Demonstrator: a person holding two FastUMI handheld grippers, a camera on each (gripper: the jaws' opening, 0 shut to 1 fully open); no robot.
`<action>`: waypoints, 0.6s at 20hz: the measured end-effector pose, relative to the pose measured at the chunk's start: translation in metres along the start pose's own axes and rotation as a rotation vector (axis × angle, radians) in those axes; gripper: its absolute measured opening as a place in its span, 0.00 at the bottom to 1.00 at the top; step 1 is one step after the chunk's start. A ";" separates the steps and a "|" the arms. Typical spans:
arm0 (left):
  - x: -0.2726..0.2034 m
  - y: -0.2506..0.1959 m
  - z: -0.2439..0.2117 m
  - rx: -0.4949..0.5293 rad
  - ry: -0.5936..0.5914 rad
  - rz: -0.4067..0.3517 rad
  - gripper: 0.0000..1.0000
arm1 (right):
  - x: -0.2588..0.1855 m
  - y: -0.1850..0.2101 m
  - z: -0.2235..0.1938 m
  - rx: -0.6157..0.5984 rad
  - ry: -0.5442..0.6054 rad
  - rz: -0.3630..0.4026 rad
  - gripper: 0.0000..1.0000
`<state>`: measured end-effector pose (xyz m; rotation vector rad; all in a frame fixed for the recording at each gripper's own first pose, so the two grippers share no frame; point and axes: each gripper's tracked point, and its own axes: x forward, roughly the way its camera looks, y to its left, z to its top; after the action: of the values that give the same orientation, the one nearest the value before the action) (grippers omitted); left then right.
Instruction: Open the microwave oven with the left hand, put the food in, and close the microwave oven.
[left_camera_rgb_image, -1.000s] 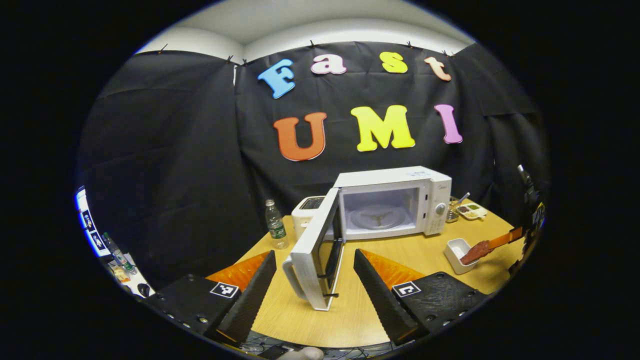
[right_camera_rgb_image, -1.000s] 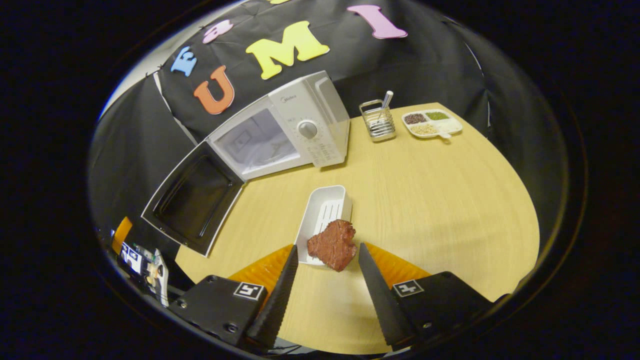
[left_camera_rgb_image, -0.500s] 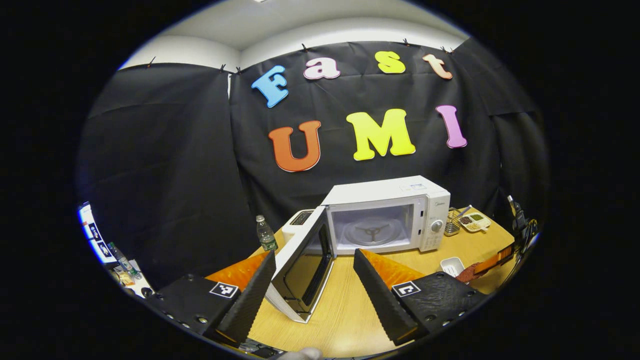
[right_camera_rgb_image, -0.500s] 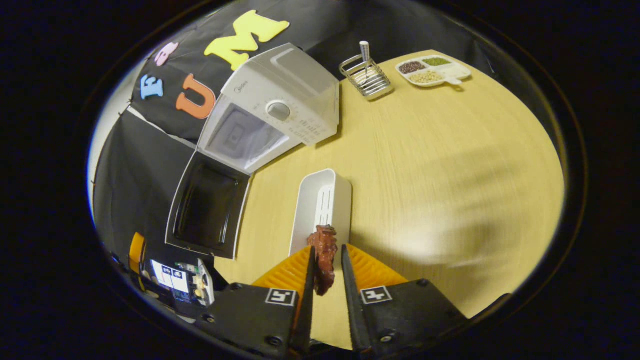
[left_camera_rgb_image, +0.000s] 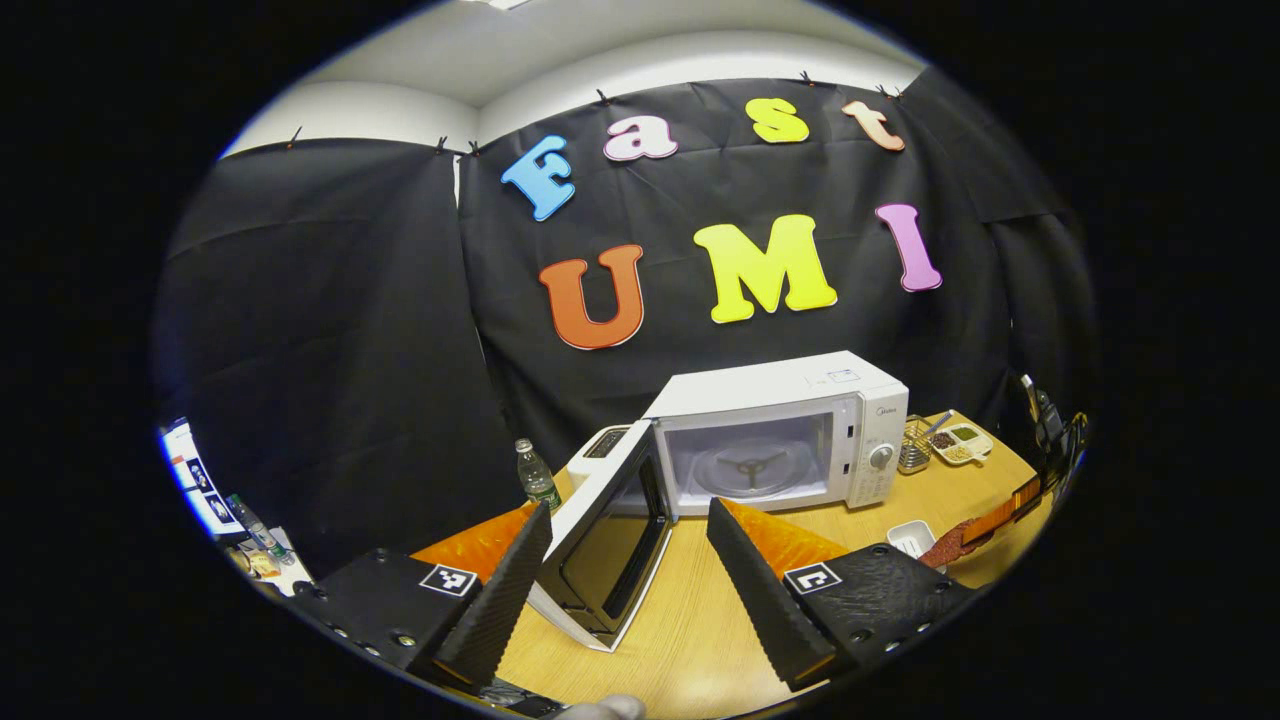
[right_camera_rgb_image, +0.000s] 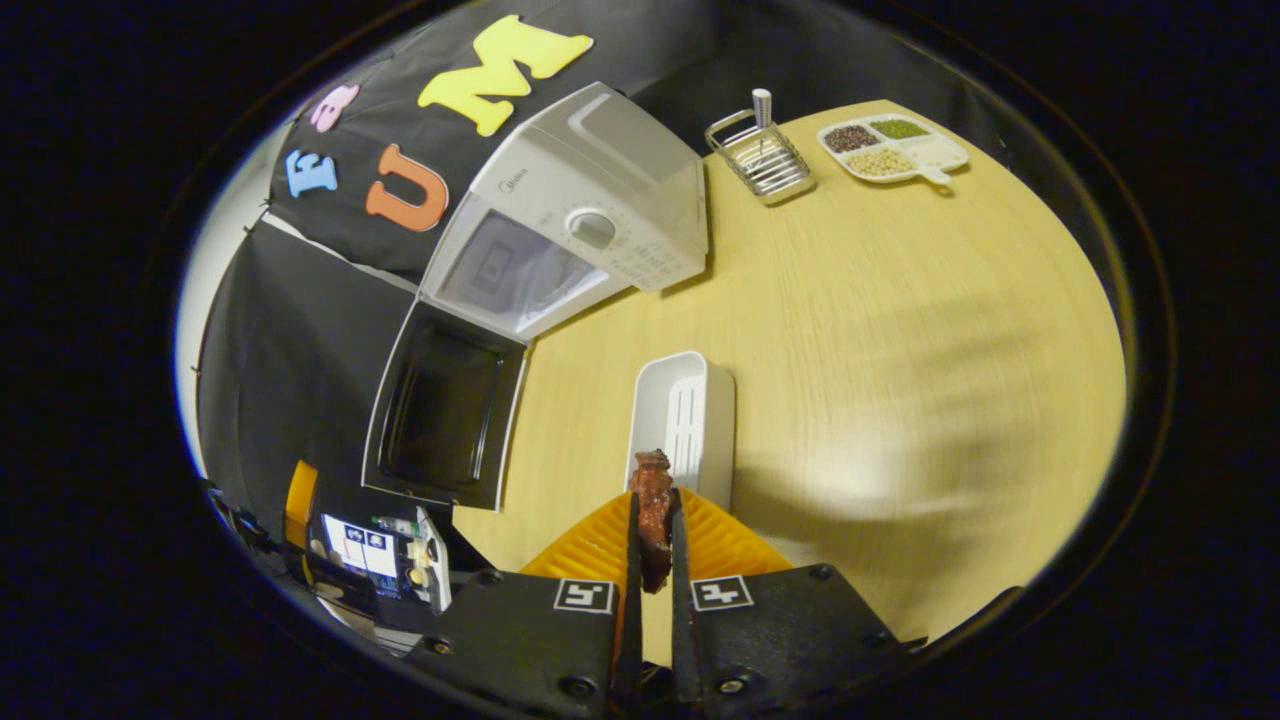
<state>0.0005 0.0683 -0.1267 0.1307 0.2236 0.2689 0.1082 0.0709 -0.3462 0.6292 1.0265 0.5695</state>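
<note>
Black cloth wall (left_camera_rgb_image: 330, 330) hung by clips, creased. White ceiling (left_camera_rgb_image: 600, 50) above cloth. Round light-wood worktop (right_camera_rgb_image: 900, 300), soft shadows over right half. Lit screen (left_camera_rgb_image: 190, 475) beyond worktop's left edge.

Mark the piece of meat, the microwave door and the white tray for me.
piece of meat (right_camera_rgb_image: 654, 500), right gripper view, its upper part above the fingers.
microwave door (left_camera_rgb_image: 603, 558), left gripper view, dark inner window.
white tray (right_camera_rgb_image: 684, 415), right gripper view, ribbed floor.
</note>
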 end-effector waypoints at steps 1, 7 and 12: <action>0.000 0.002 0.003 0.005 -0.011 -0.007 0.95 | -0.003 0.011 0.003 0.010 -0.010 0.015 0.15; 0.007 0.021 0.006 0.022 -0.004 -0.096 0.96 | 0.025 0.110 0.020 0.096 -0.147 0.131 0.14; 0.014 0.045 -0.003 0.033 0.024 -0.177 0.96 | 0.092 0.183 0.025 0.140 -0.286 0.195 0.13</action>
<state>0.0019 0.1159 -0.1253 0.1398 0.2615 0.0906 0.1433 0.2561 -0.2610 0.9142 0.7443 0.5618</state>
